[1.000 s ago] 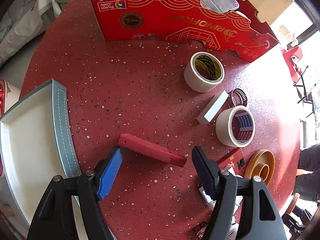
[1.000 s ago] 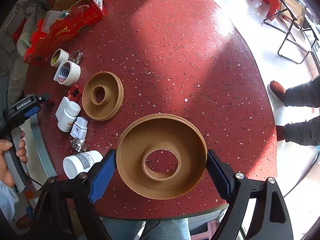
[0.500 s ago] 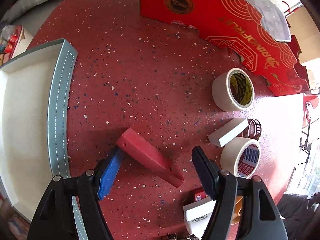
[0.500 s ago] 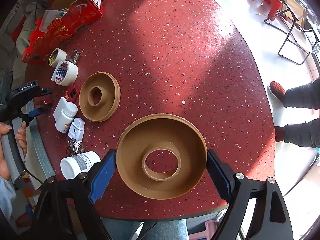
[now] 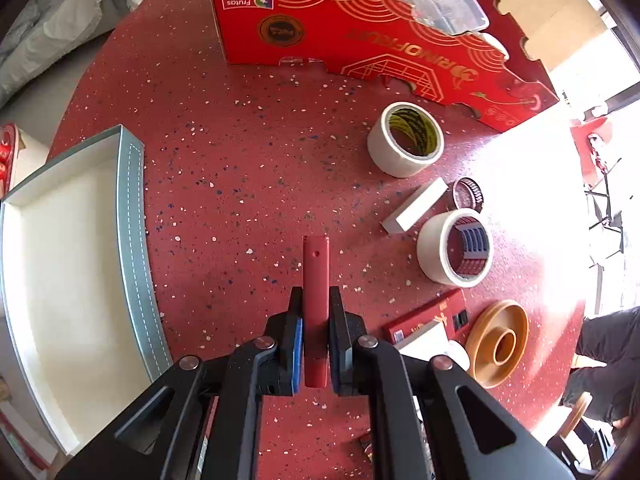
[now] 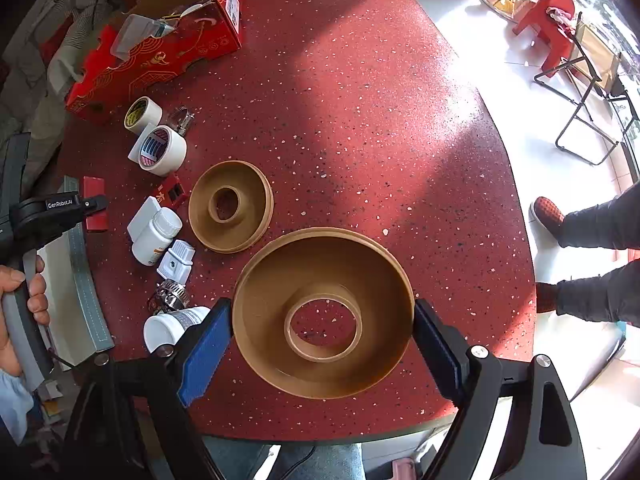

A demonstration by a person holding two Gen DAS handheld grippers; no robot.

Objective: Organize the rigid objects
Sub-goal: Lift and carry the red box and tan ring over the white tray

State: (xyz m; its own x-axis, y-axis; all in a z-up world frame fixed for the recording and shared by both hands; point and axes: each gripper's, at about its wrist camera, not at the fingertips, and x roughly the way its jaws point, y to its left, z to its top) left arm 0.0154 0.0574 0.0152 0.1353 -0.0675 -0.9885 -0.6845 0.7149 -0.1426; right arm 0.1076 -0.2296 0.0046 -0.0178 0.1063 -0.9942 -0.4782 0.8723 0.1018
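Note:
My left gripper (image 5: 316,304) is shut on a red bar (image 5: 316,264), which sticks out past the fingertips and hangs above the red speckled table (image 5: 240,160). In the right wrist view that gripper (image 6: 94,203) shows at the far left, a hand on its handle, with the red bar (image 6: 94,186) across its tip. My right gripper (image 6: 322,305) holds a large brown ring (image 6: 260,320), one pad on each side of the rim. The table shows through the ring's hole.
A white tray with a grey stitched rim (image 5: 132,240) lies left. A red cardboard box (image 5: 360,40) stands at the back. Two tape rolls (image 5: 404,140) (image 5: 454,248), a white block (image 5: 414,210), a smaller brown ring (image 6: 230,206), a pill bottle (image 6: 156,236) and a white jar (image 6: 168,328) lie about. A person's legs (image 6: 592,232) stand right.
My left gripper has shut on the red bar and raised it off the table; the bar now lies along the fingers. The right gripper has shifted slightly, with the large ring still in it.

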